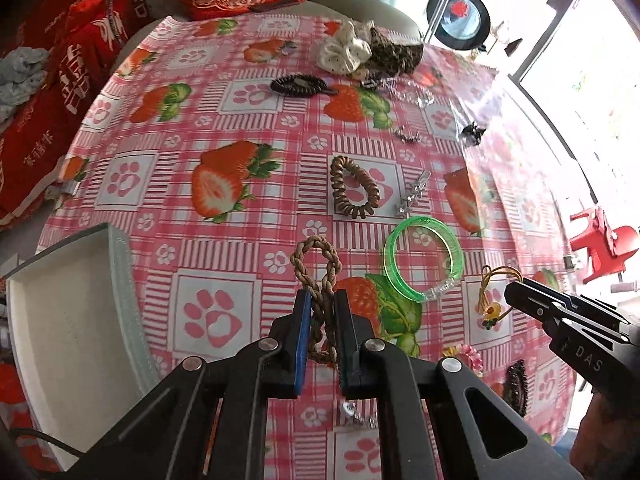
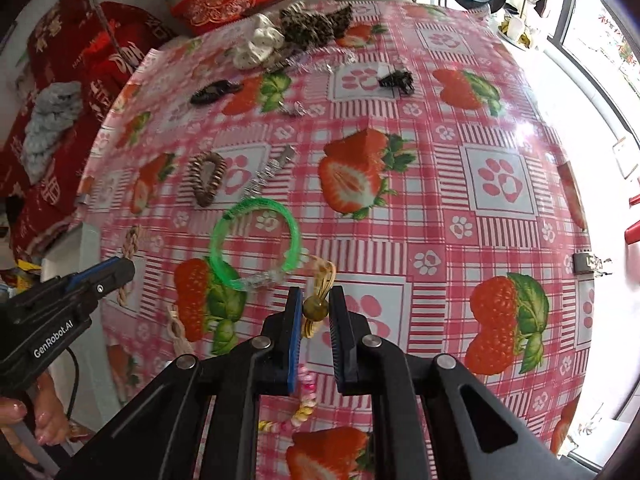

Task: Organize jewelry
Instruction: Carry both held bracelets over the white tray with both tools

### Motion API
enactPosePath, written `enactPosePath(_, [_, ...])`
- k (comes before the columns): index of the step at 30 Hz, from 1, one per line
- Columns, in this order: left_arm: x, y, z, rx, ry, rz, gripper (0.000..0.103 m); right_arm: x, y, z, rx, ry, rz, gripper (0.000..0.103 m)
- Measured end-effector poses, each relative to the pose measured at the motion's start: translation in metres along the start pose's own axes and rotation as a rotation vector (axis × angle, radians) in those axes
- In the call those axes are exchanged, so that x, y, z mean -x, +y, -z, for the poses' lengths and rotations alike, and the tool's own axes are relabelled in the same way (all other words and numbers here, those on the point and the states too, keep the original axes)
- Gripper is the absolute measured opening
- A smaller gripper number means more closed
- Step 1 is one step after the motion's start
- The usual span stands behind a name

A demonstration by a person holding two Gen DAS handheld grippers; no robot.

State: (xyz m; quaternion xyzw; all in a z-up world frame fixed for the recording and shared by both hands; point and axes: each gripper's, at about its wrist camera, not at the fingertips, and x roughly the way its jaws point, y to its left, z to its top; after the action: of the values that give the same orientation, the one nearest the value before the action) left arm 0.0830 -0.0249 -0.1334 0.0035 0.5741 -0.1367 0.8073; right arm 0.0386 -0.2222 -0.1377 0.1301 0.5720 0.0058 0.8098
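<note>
Two tongs are at work over a round desk (image 1: 224,128) covered in a pink checked cloth with strawberries and paw prints. The left tongs (image 1: 323,304) are clenched on a brown braided cord loop (image 1: 318,280), which runs lengthwise between the pads, its long axis pointing away from the camera with the rounded end toward the far side. The right tongs (image 2: 316,308) are clenched on a yellow elastic tie with an amber bead (image 2: 313,307); the bead sits between the pads and the thin yellow loops stick out past the tips toward the far side.

Between the two, near the middle of the desk, a green bangle (image 1: 423,258) lies flat. Just beyond it lie a brown spiral hair tie (image 1: 352,186), stretched into an oval whose long axis runs near to far, and a silvery clip (image 1: 412,194) lying on a slant beside it. Farther off are a dark hair comb (image 1: 300,86), a small black claw clip (image 1: 472,134), a cream scrunchie (image 1: 346,50) and a leopard-print scrunchie (image 1: 394,52) touching it at the far edge.

At the near left, a white open box (image 1: 60,280) stands by the desk's edge. A pastel beaded bracelet (image 2: 304,400) lies on the cloth below the right tongs.
</note>
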Motion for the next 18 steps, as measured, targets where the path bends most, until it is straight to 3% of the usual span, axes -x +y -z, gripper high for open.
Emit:
enactPosePath(11, [0.046,0.040,0.022,0.080,-0.049,-0.039,0.018,0.033,0.042,-0.005,0.050,-0.017,-0.073,0.014])
enactPosePath(18, [0.068,0.099,0.036,0.167,-0.074,-0.108,0.018,0.038,0.102,-0.013,0.143,-0.014,-0.150,0.014])
